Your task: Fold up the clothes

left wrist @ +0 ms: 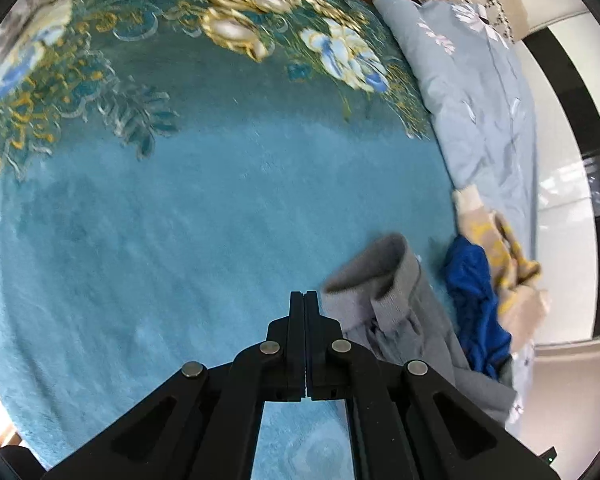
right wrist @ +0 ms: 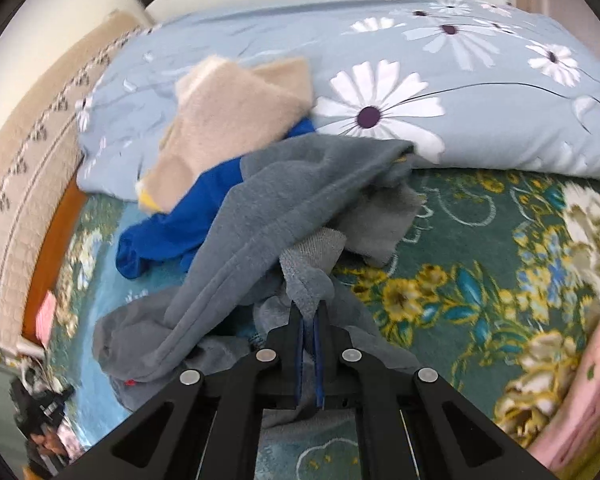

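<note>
A grey garment (right wrist: 260, 216) lies heaped on the teal floral blanket (right wrist: 480, 280). My right gripper (right wrist: 310, 312) is shut on a fold of this grey garment and lifts it. A blue garment (right wrist: 188, 224) and a beige knit garment (right wrist: 236, 120) lie behind it. In the left wrist view my left gripper (left wrist: 304, 296) is shut and empty above the blanket (left wrist: 180, 220). The grey garment's ribbed cuff (left wrist: 376, 280) lies just right of its tips, with the blue garment (left wrist: 472, 292) and the beige garment (left wrist: 504, 264) further right.
A light blue quilt with white daisies (right wrist: 380, 92) lies along the bed's far side, also in the left wrist view (left wrist: 480, 100). A pink folded item (right wrist: 588, 392) sits at the right edge. A wooden bed edge (right wrist: 56, 248) and beige headboard cover (right wrist: 24, 152) are at left.
</note>
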The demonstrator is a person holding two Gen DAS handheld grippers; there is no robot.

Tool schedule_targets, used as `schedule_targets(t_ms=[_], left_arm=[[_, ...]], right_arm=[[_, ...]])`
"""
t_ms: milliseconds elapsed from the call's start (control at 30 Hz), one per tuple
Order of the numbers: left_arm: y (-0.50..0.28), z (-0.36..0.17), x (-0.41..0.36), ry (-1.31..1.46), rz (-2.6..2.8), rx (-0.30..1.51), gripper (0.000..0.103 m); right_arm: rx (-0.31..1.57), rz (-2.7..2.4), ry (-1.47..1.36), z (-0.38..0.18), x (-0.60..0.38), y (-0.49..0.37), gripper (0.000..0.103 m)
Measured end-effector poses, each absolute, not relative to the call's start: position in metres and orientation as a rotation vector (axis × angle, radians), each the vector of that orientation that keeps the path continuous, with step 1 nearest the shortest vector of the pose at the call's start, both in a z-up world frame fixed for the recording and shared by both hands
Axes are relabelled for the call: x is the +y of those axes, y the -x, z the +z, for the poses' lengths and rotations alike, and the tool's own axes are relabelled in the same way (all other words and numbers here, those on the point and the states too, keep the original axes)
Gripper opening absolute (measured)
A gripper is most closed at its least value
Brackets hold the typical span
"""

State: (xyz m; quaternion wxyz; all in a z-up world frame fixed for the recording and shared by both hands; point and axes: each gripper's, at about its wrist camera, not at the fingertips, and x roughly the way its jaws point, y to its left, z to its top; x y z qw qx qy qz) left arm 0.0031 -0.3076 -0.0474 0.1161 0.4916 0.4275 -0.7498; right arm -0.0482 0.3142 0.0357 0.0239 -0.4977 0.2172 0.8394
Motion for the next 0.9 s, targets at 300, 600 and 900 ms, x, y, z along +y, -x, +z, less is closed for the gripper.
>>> schedule_targets(t_ms=[300, 600, 900], left_arm=[[0.023, -0.064, -0.263, -1.618, -2.261, 1.237, 0.037], [0.040, -0.107, -0.238, -1.705, -2.135, 1.391, 0.041], [0.056, -0.096, -0.237, -1.707, -2.087, 1.392, 0.004]], right_arm=[[0.868, 2.524, 1.314, 0.069, 0.377, -0.026, 0.004], [0.992, 2.360, 1.323, 0.041, 0.410, -0.089, 0.004], [1.049, 2.349, 1.336, 0.032, 0.402, -0.092, 0.004]])
